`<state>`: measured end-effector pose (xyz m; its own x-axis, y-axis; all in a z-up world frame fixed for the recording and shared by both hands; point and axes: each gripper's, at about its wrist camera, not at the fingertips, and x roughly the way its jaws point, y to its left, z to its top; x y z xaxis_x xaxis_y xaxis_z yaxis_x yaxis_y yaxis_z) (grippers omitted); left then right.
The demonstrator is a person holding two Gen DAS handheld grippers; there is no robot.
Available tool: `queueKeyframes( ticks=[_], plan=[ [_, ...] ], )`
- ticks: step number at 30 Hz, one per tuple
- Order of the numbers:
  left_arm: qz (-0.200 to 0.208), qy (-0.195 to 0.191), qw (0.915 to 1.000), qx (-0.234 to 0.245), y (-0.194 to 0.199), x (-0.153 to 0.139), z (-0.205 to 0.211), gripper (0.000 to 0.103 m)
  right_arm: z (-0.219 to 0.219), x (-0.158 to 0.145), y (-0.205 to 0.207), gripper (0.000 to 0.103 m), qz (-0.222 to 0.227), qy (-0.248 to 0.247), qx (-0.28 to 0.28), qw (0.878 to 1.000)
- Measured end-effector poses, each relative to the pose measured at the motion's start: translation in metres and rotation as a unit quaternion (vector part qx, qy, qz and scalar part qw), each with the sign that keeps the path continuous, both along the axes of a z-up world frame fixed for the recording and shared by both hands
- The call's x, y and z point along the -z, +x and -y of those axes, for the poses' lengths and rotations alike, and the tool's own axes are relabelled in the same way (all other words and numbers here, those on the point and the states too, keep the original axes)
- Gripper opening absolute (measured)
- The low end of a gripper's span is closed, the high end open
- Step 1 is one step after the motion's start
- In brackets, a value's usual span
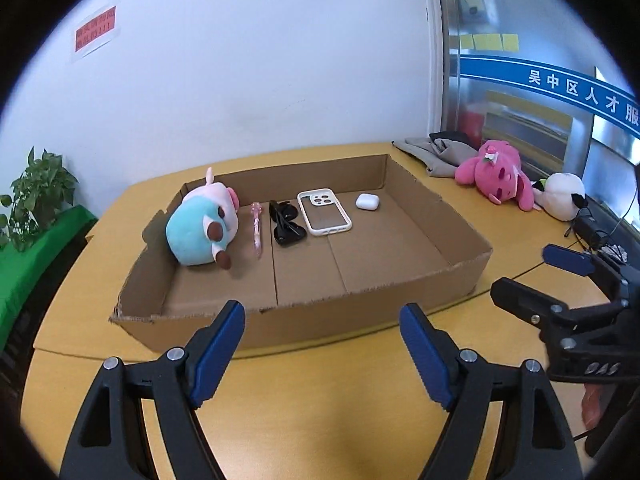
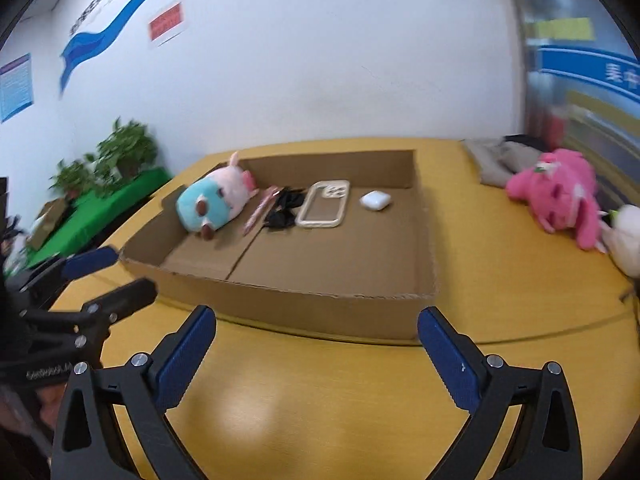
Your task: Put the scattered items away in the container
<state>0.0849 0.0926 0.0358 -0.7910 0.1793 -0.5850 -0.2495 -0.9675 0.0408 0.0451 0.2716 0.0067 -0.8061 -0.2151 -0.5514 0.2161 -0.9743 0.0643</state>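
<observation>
Five items in box [image 1: 460, 236]. Pink plush [image 1: 498, 176], panda [image 1: 562, 196] left at tabletop [image 1: 320, 420] right edge. Both tools [image 1: 322, 344] [image 2: 316, 350] spread, empty.

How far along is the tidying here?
Mostly done: the cardboard box holds the blue plush, pink pen, sunglasses, phone case and earbud case. Left gripper and right gripper are open, empty. Nothing visibly remains scattered.
</observation>
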Motion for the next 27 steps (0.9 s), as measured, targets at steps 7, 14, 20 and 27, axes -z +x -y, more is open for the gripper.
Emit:
queueKeyframes(
  ticks=[7,14,20,27],
  plan=[
    [-0.001,0.025,0.9995,-0.017,0.013,0.003,0.011,0.080,0.006,0.004,0.022,0.102,-0.003,0.020,0.024,0.999],
    [0.014,0.040,0.9986,-0.032,0.006,0.012,0.021,0.080,0.014,0.000,0.026,0.102,0.000,0.022,0.017,1.000],
    [0.019,0.050,0.9972,-0.052,-0.003,0.013,0.029,0.080,0.026,-0.004,0.029,0.103,0.001,0.039,0.007,0.999],
    [0.015,0.042,0.9976,-0.053,-0.005,0.012,0.029,0.080,0.033,-0.002,0.028,0.103,0.005,0.039,-0.005,0.999]
  ],
)
